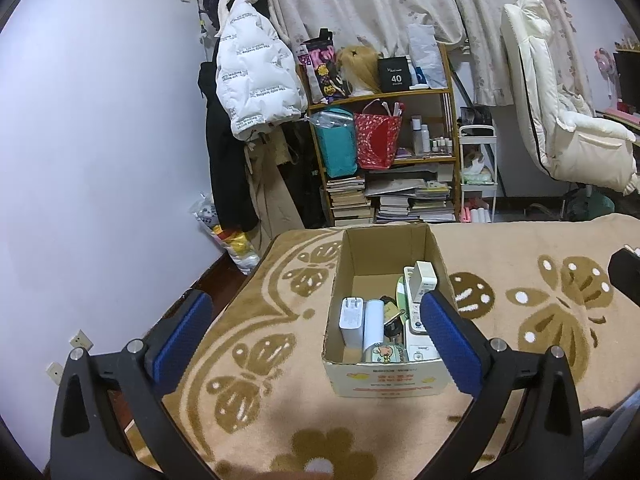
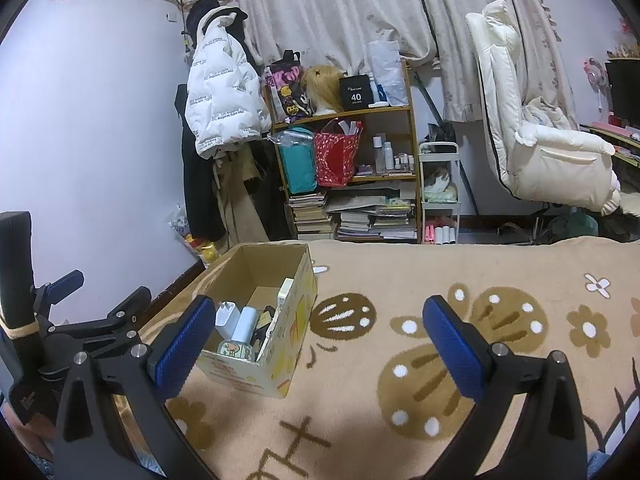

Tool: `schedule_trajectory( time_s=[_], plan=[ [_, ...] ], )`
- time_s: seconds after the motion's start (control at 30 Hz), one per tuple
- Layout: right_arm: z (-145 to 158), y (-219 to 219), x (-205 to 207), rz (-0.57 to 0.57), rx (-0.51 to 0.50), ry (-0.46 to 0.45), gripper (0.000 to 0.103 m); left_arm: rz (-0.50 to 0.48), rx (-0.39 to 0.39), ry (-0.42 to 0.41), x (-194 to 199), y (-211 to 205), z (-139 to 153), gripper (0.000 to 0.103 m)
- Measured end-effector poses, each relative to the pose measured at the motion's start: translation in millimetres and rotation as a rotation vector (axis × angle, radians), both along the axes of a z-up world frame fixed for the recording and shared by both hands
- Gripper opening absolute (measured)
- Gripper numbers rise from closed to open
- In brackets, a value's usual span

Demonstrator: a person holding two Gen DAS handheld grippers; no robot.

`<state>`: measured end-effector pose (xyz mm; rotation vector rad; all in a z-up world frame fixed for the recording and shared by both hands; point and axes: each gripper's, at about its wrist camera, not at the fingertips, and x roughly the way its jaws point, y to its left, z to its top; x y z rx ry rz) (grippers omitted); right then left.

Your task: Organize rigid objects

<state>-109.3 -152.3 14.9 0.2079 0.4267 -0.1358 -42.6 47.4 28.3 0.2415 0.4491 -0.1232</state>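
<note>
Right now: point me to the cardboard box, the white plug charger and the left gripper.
cardboard box (image 1: 386, 380): left wrist view, front outer wall.
white plug charger (image 1: 351, 320): left wrist view, its broad face, inside the box at left.
left gripper (image 1: 318, 344): left wrist view, midway between the open blue-padded fingertips.

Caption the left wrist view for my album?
Open left gripper hovers before a cardboard box of chargers on a patterned blanket.
</note>
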Motion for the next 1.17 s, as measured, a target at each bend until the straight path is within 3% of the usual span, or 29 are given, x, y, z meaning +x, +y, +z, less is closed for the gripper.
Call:
schedule_trajectory(
  time_s=[1.17],
  plan=[
    [-9, -10, -5, -0.010, 0.005, -0.003, 0.103, -0.007, -0.007, -0.006, -2, 1, -1, 0.103]
  ],
)
